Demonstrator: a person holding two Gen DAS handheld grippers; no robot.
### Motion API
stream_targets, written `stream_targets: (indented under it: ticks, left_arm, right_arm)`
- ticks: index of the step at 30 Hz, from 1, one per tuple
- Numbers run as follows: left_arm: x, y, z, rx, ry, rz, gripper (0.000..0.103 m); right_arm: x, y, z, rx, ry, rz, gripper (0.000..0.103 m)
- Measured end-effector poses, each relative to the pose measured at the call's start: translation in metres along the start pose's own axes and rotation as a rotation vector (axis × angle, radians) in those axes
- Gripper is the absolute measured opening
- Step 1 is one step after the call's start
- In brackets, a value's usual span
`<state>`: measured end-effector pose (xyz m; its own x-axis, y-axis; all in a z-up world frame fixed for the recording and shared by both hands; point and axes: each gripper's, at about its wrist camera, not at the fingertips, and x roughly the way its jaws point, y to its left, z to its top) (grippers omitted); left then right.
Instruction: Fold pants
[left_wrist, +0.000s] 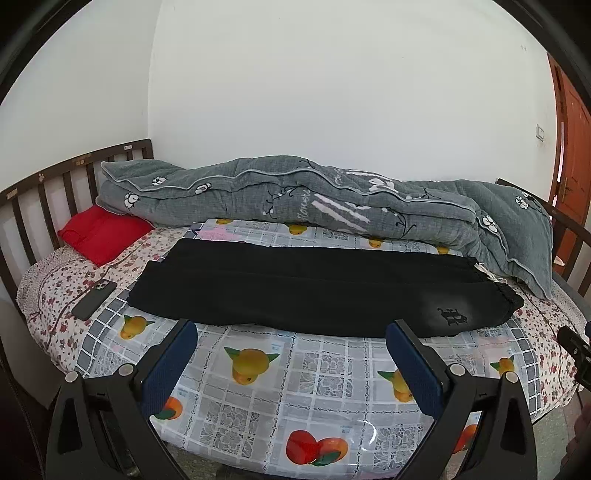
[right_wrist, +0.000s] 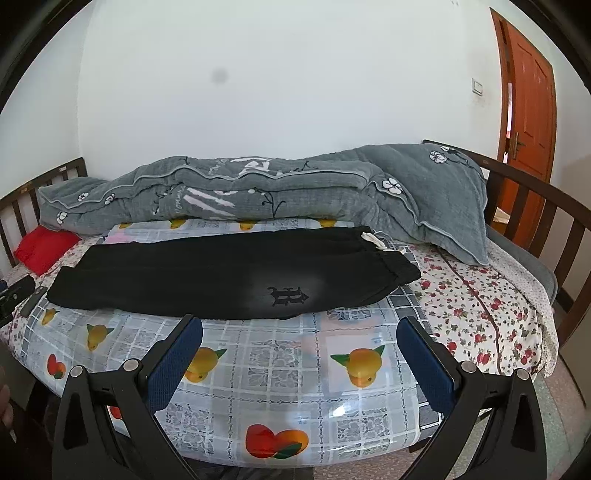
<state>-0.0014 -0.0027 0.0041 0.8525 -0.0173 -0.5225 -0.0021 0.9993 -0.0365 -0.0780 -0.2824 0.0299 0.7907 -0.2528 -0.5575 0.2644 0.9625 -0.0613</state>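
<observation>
Black pants (left_wrist: 295, 288) are lying flat across the bed (left_wrist: 332, 387), legs together, waist at our right. We are holding the left gripper (left_wrist: 291, 354) and right gripper (right_wrist: 301, 349) wide open, gripping nothing, just short of the near edge. We are thinking: pinch both ends low, lift together, keep the cloth smooth.

your left gripper (left_wrist: 291, 328) hangs in the air with its jaws spread wide, the blue pads (left_wrist: 173, 365) facing each other and nothing between them. your right gripper (right_wrist: 299, 325) is posed the same way, jaws wide apart, its blue pads (right_wrist: 177, 358) bare. both point forward and slightly downward, side by side at about the same height.
</observation>
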Motion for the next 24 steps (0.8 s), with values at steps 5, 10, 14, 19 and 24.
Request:
stream_targets:
  ticks: [5,10,14,19,24]
  left_arm:
    - [-0.0014,-0.0010,-0.0002,-0.001,-0.001,0.001,0.103]
    - [-0.0020,-0.0001,-0.0005,-0.003,-0.002,-0.001,0.103]
    - [-0.0018,0.0000,-0.0006,-0.002,-0.001,0.000,0.103]
    - [-0.0019,-0.0003,-0.0008,-0.001,-0.001,0.000,0.103]
    - [-0.0021,0.0002,-0.0013,-0.001,-0.002,0.000,0.103]
  right_arm:
    - [-0.0013,0.0017,-0.0001,0.000,-0.002,0.004,0.103]
    - [-0.0032,0.0032,-0.0002,0.004,-0.005,0.012,0.103]
    - [-0.0045,0.0028,-0.0008,0.006,-0.005,0.015,0.103]
    - [-0.0047,0.0032,-0.0013,0.008,-0.005,0.018,0.103]
    - [-0.0053,0.0014,-0.0027,0.010,-0.006,0.020,0.103]
